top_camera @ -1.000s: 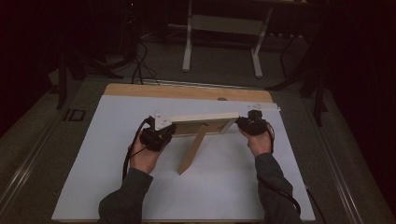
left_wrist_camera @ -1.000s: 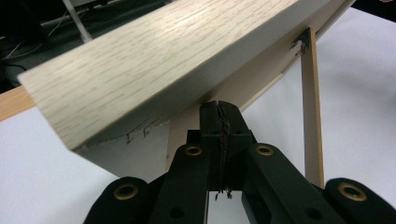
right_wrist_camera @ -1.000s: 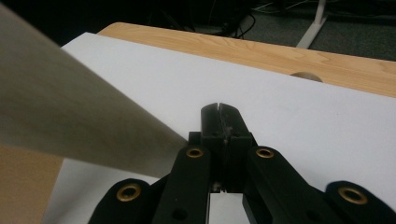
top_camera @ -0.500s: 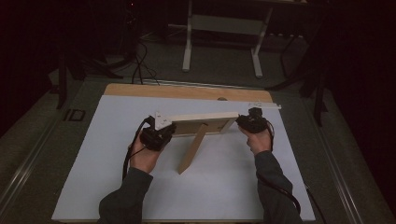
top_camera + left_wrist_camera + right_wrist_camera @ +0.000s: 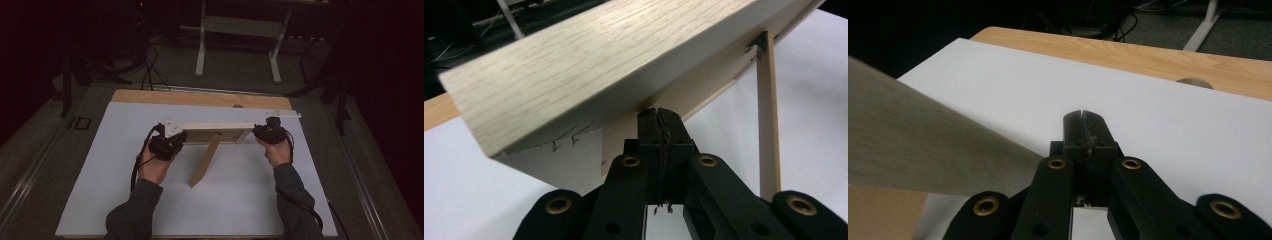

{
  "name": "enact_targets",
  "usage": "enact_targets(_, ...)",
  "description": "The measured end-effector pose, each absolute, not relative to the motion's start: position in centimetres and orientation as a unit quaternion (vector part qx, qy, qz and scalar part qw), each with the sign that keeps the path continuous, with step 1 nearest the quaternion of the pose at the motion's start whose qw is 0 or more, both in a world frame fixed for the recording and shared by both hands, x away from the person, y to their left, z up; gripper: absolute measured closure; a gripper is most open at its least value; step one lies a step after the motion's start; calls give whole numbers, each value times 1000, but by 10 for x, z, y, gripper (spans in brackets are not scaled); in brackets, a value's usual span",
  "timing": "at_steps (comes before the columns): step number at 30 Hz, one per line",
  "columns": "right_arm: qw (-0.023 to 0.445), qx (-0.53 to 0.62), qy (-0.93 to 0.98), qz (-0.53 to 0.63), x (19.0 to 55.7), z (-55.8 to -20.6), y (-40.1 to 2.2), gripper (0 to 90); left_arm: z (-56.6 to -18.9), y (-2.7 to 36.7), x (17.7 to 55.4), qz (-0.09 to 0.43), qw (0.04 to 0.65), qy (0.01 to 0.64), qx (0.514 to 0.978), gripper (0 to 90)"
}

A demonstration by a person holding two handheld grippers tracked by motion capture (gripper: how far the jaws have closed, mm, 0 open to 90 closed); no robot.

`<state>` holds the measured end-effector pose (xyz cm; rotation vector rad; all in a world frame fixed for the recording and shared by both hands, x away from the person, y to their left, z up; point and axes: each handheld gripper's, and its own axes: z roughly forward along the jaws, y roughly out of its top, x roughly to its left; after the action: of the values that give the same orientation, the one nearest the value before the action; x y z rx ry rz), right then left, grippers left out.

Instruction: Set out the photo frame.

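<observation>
A light wooden picture frame point(image 5: 215, 131) stands on the white sheet, its back toward me, propped by its slanted stand leg point(image 5: 204, 162). My left gripper point(image 5: 179, 138) sits at the frame's left end, jaws shut with nothing between them. In the left gripper view its tips point(image 5: 658, 116) rest just under the frame's edge point(image 5: 589, 65), with the leg point(image 5: 768, 115) to the right. My right gripper point(image 5: 256, 132) is at the frame's right end, also shut and empty. In the right gripper view its tips point(image 5: 1083, 120) point past the blurred frame point(image 5: 913, 150) over the sheet.
The white sheet point(image 5: 150, 200) covers most of a wooden tabletop, whose bare strip point(image 5: 200, 98) shows at the far edge with a small round mark point(image 5: 238, 106). Beyond it stand a white table's legs point(image 5: 237, 25) and floor cables point(image 5: 147, 70).
</observation>
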<state>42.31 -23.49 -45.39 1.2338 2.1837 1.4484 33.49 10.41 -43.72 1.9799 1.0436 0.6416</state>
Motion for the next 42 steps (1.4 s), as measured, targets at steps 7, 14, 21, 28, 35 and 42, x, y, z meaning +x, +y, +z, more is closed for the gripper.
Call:
enact_targets(7,124,408,761,490,419,-452,-234,899,-438,109,340,245,398,419,779,899)
enact_targets(14,125,400,765,490,416,-453,-233,899,-437,102,342,237,403,414,781,899)
enact_targets(21,131,391,771,485,413,-451,-231,899,-434,93,345,232,409,410,782,899)
enact_targets(28,128,389,771,489,410,-452,-230,899,-436,89,348,223,414,414,779,899)
enact_targets(35,127,385,772,489,408,-452,-229,899,-434,80,349,218,416,405,784,899)
enact_targets(42,128,380,775,489,405,-452,-228,899,-433,71,349,215,414,396,791,899)
